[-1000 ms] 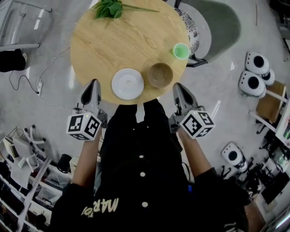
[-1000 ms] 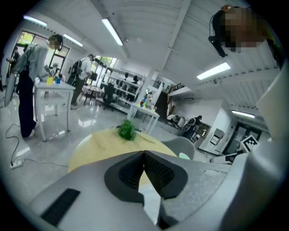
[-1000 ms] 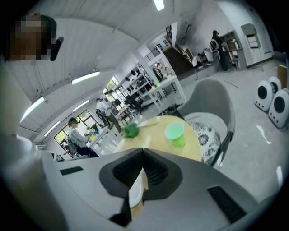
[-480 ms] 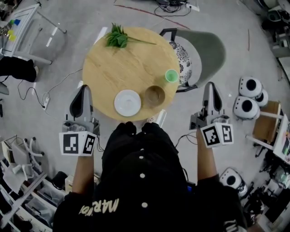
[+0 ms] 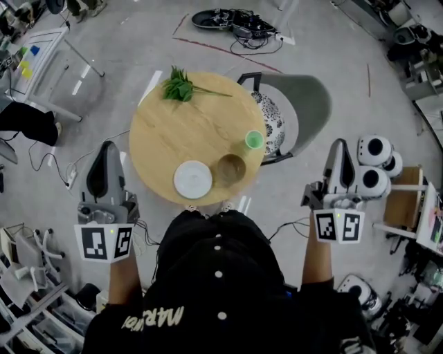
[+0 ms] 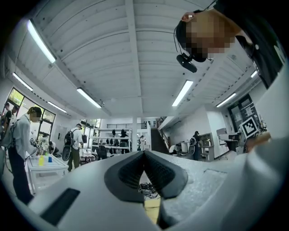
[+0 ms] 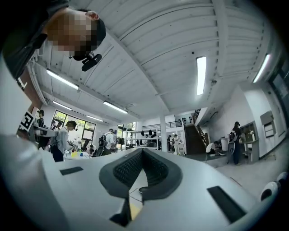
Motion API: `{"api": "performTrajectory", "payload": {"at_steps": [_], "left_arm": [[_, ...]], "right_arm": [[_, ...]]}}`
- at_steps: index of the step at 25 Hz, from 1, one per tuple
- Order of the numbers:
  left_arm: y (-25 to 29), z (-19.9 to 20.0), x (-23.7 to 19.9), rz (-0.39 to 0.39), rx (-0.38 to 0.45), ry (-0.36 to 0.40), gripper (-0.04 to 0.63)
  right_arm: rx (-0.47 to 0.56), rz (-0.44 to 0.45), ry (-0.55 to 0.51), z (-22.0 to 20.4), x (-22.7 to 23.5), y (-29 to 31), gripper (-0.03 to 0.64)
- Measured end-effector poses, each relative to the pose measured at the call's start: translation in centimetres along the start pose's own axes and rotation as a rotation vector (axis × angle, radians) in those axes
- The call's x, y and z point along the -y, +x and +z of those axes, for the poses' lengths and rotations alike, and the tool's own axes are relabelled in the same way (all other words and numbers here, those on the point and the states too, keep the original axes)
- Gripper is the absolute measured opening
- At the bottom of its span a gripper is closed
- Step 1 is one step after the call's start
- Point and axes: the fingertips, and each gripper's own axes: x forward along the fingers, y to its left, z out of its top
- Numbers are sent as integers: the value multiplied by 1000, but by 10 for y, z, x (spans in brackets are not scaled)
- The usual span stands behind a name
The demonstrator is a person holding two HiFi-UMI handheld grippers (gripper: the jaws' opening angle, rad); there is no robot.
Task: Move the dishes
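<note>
A white plate [image 5: 193,179], a brown bowl [image 5: 230,168] and a small green cup [image 5: 254,140] stand near the front edge of the round wooden table [image 5: 187,128]. A leafy green sprig [image 5: 181,86] lies at its far edge. My left gripper [image 5: 107,146] hangs left of the table, over the floor, shut and empty. My right gripper [image 5: 340,144] is held out to the right beyond the chair, also shut on nothing. Both point roughly level: in the left gripper view the jaws [image 6: 144,153] meet against the ceiling and hall, as they do in the right gripper view [image 7: 142,151].
A grey chair [image 5: 308,97] with a patterned cushion [image 5: 275,121] stands against the table's right side. White round devices [image 5: 374,162] sit on the floor at right, cables [image 5: 235,21] at the far end, shelving [image 5: 34,304] at lower left. People stand far off in the hall.
Both grippers have risen and spread outward from the table's front edge to its two sides. The table looks smaller and farther below. The dishes have not moved.
</note>
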Motion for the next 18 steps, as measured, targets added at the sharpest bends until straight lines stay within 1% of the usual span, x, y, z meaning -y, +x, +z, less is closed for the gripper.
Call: {"api": "performTrajectory", "payload": {"at_steps": [2,6,8,13,18], "left_arm": [[2,12,-2,1,26,12,3],[4,24,-2,19,46,80,3],[1,27,-4,34,55,85,3],[-6,31,-14,69,70,64,3],[-10,31,-17,99,48,96,3]], "right_arm": [[20,-9,-21,8,4,-1,-3],[24,-15,-19,12,10,0,-3],[18,-11,-16,12,10,0,-3],[15,-23,-7,13,15,1,-2],[-5,-39,-2,14,22,5,-2]]}}
